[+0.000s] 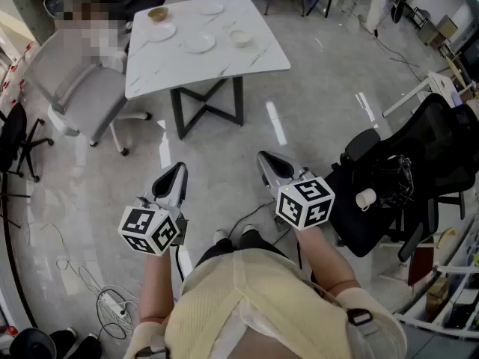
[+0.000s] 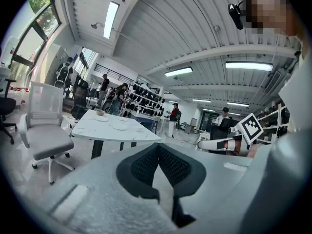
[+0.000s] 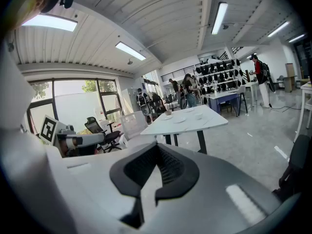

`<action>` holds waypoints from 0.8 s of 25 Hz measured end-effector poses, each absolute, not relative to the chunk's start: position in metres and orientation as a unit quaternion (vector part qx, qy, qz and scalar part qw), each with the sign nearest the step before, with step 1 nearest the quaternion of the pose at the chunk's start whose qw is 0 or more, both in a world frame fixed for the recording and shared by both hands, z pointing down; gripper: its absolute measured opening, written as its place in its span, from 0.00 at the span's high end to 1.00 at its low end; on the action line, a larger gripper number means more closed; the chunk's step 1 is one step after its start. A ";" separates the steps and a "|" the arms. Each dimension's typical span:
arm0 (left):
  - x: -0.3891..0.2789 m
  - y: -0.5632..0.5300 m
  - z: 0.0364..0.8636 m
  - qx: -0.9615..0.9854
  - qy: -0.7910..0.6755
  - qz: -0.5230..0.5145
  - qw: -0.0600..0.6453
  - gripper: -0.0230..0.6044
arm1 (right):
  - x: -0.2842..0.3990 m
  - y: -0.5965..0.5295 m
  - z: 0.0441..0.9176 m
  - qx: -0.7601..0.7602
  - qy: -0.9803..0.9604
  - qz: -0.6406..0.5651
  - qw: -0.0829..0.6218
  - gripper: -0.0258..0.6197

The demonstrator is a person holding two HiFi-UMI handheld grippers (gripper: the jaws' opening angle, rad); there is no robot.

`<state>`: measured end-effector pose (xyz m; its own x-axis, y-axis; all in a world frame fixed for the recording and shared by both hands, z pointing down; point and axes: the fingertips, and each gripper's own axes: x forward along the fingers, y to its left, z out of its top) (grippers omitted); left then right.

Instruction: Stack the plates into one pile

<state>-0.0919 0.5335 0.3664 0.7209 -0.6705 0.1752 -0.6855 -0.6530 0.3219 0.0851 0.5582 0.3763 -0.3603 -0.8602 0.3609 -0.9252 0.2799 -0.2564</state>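
Small and far off in the head view: task items on the white table (image 1: 217, 64), fine detail unreadable. Three flat ones countable: left plate (image 1: 162, 31), middle plate (image 1: 200, 43), far plate (image 1: 211, 8). All lying apart on the top, unstacked. Also a brown bowl (image 1: 157, 13) by the table's far-left corner and a small white bowl (image 1: 240, 37) near its right edge; contents impossible to tell. Seated person at the table's left corner, mostly under mosaic. Own forearms cut off by the bottom edge.

Left gripper (image 1: 178, 169): jaws fully together, pads meeting, nothing between them. Right gripper (image 1: 263, 158): same, closed tight and empty. Both held in the air well short of the table, tips aimed toward it and tilted slightly down.

Glossy grey floor (image 1: 314, 96) with white tape marks. Grey mesh chair (image 1: 82, 88) just left of the table. Black office chair (image 1: 408, 163) well to the table's right and nearer, white cup (image 1: 366, 198) on it. Loose cables (image 1: 82, 275) on the floor, well on the near side of the table. Behind the table, in the gripper views: racks of dark gear (image 2: 146, 94), standing people (image 2: 174, 113), strip lights (image 2: 178, 72) on a ribbed ceiling.
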 end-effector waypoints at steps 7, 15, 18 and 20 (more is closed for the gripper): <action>-0.097 0.525 0.371 0.913 -0.362 0.024 0.189 0.96 | 0.079 0.550 0.385 0.557 -0.795 0.224 0.085 0.96; -0.112 0.518 0.387 0.912 -0.354 0.039 0.203 0.97 | 0.072 0.548 0.398 0.571 -0.777 0.252 0.084 0.96; -0.109 0.514 0.389 0.911 -0.353 0.036 0.208 0.97 | 0.070 0.544 0.401 0.562 -0.781 0.261 0.080 0.96; -0.108 0.509 0.389 0.912 -0.351 0.035 0.207 0.97 | 0.070 0.537 0.401 0.560 -0.782 0.263 0.079 0.96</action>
